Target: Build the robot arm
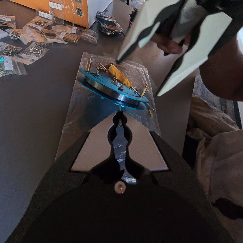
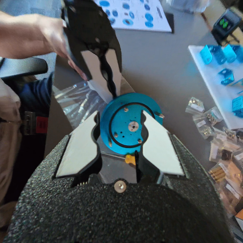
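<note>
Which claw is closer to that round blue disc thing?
Left. The left claw is shut on the near edge of the blue disc assembly, holding it tilted. The right claw is open and hovers over its face, apparently not touching.

— Any writing here?
— White labels (image 1: 44, 15) on the clear screw bags (image 1: 35, 51); lettering and square codes on the orange box (image 1: 73, 11).
— Elsewhere?
— A printed sheet (image 2: 132, 14) with blue pictures, blurred.
</note>
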